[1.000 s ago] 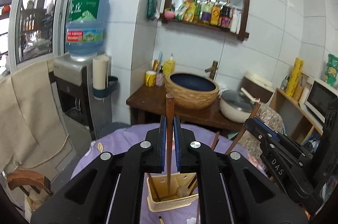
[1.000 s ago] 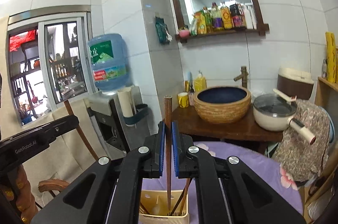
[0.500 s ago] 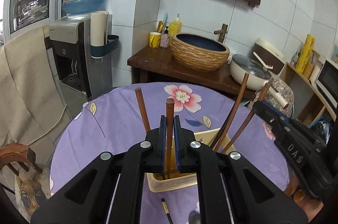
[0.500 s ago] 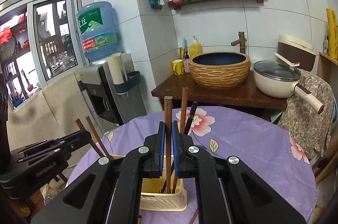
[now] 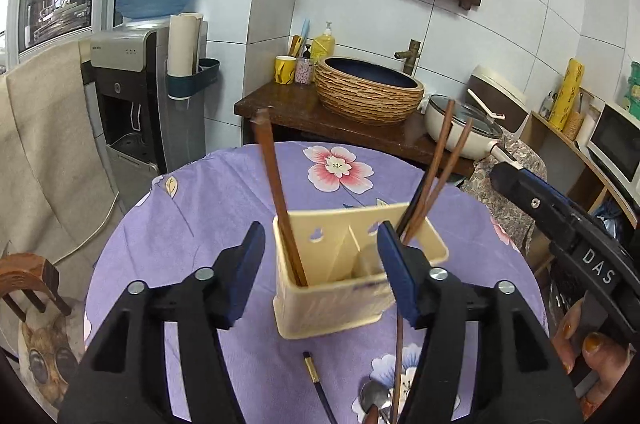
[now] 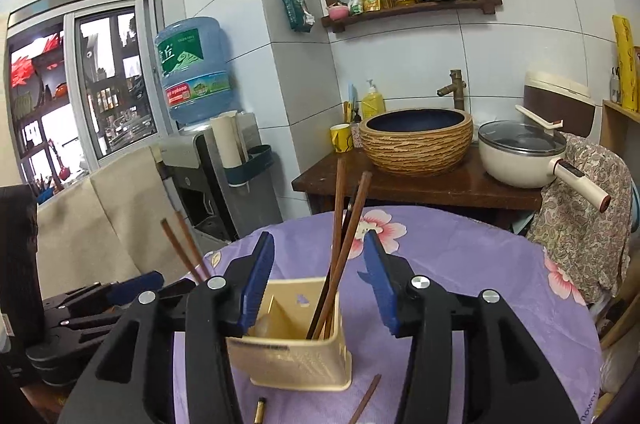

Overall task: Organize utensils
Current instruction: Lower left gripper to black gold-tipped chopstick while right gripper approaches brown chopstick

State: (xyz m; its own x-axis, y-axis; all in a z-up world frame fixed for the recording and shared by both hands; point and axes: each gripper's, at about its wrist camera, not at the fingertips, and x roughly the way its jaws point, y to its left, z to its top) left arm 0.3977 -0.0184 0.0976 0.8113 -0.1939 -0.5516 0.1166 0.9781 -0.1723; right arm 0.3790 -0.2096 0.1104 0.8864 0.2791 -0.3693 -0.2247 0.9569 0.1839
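Note:
A cream plastic utensil holder (image 5: 340, 300) stands on the purple flowered tablecloth; it also shows in the right wrist view (image 6: 298, 356). Brown wooden chopsticks stand in it: a pair in the left compartment (image 5: 276, 191) and several in the right compartment (image 5: 434, 179), the latter also in the right wrist view (image 6: 344, 244). My left gripper (image 5: 320, 264) is open and empty just in front of the holder. My right gripper (image 6: 320, 284) is open and empty above the holder. A loose brown chopstick (image 5: 398, 364), a dark chopstick (image 5: 318, 384) and a metal spoon (image 5: 374, 404) lie on the cloth in front.
A round table with purple cloth (image 5: 200, 216) holds everything. Behind it stand a wooden counter with a woven basin (image 5: 368, 91), a lidded pot (image 5: 460, 127) and a water dispenser (image 5: 148, 71). A wooden chair (image 5: 28, 280) is at the left. Another loose chopstick (image 6: 366, 400) lies by the holder.
Both grippers have opened and let go of their chopsticks, which now stand in the holder. Both cameras have tilted down and drawn closer to the holder.

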